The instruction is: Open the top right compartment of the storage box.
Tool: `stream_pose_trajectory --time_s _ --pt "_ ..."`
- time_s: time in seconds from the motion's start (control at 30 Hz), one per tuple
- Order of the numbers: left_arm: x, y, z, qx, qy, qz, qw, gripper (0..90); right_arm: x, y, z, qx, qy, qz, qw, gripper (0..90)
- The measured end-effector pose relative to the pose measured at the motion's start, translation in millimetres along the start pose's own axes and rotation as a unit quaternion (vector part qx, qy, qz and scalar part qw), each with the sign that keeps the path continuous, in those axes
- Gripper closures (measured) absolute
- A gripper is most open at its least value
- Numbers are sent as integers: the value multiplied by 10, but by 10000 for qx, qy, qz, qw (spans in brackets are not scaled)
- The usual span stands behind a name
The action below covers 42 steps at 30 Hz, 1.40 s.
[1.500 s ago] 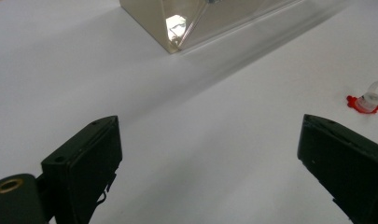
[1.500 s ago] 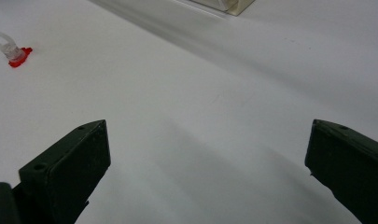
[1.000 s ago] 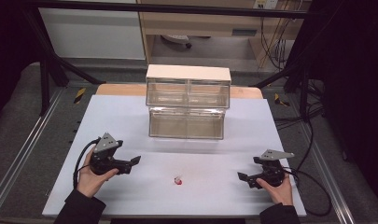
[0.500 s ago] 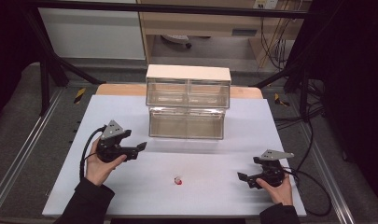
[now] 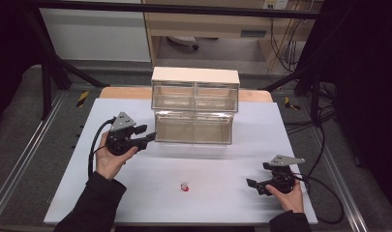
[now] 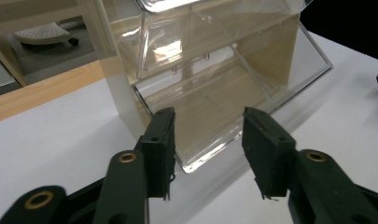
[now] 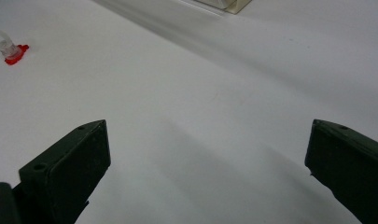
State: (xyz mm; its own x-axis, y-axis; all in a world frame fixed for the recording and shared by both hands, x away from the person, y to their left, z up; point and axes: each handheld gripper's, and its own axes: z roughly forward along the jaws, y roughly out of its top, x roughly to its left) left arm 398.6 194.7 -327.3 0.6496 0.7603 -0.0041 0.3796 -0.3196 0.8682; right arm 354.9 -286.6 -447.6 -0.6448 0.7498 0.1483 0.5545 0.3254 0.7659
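Observation:
A clear plastic drawer cabinet (image 5: 195,95) with a pale top stands at the back middle of the white table (image 5: 77,193). Its lower drawer (image 5: 193,128) juts forward. My left gripper (image 5: 146,134) hovers by that drawer's left front corner (image 6: 186,163). Its jaws have just been closing; they stand partly open with nothing between them (image 6: 208,116). A small red and clear piece (image 5: 184,187) lies on the table near the front middle, and is also at the far left of the right gripper view (image 7: 11,49). My right gripper (image 5: 258,175) rests at the front right, wide open and empty (image 7: 207,135).
A wooden strip (image 5: 128,93) runs behind the white surface. Metal rails (image 5: 24,159) flank the table on both sides. Black cables (image 5: 324,193) trail from the right gripper over the table's right edge. Shelving stands behind the table.
My left gripper has lifted off the table and moved forward and right, up to the drawer's left corner, and its jaws have narrowed. The right gripper has stayed put.

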Motion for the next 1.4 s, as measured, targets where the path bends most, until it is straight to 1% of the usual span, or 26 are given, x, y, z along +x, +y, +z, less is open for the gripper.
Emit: stream_pose_trajectory --time_s 0.1,0.13,0.17,0.23,0.27,0.3,0.33,0.37,0.4,0.47,0.5,0.57,0.63,0.77,0.97,1.07,1.1,1.2,1.4 --pt "-2 55 26 -33 42 -34 10000 607 -1 1 -1 -1 -2 3 10000 6" --pt "0 67 31 -39 45 -40 10000 646 -1 0 1 2 -3 -3 10000 6" --pt "4 96 45 -50 25 -72 10000 663 2 0 2 8 5 4 10000 6" --pt "9 110 49 -37 32 -58 10000 696 1 -1 3 21 12 -4 10000 6" --pt "10 125 56 -39 39 -65 10000 696 1 -1 3 21 12 -4 10000 6" --pt "11 139 64 -33 43 -84 10000 732 0 0 2 23 5 -4 10000 6" --pt "13 152 74 -43 36 -106 9999 732 0 0 2 23 5 -4 10000 6" --pt "15 165 83 -53 38 -123 9999 782 -1 1 3 14 8 -12 10000 6" --pt "16 177 95 -56 28 -140 9999 782 -1 1 3 14 8 -12 10000 6" --pt "16 202 119 -32 49 -128 9999 814 0 0 4 23 5 -5 10000 6" --pt "15 218 134 -41 59 -139 9999 841 1 0 3 19 11 -3 10000 6" --pt "12 243 154 -72 78 -140 9998 853 1 0 1 20 11 1 10000 6" --pt "7 267 181 -99 89 -143 9998 885 2 0 1 12 17 3 10000 6" --pt "-4 317 241 -112 151 -113 9998 898 3 -1 1 3 14 9 10000 6" --pt "-3 387 279 -166 185 -116 9996 900 3 -1 1 13 21 7 10000 6" --pt "-3 410 287 -254 194 -123 9994 900 2 -1 0 11 22 9 10000 6" --pt "-4 416 291 -245 216 -106 9994 900 2 -1 0 10 21 10 10000 6" --pt "3 417 309 -236 237 -109 9994 900 1 0 0 14 19 8 10000 6" --pt "-7 407 311 -315 239 -107 9992 900 1 0 1 16 16 5 10000 6"
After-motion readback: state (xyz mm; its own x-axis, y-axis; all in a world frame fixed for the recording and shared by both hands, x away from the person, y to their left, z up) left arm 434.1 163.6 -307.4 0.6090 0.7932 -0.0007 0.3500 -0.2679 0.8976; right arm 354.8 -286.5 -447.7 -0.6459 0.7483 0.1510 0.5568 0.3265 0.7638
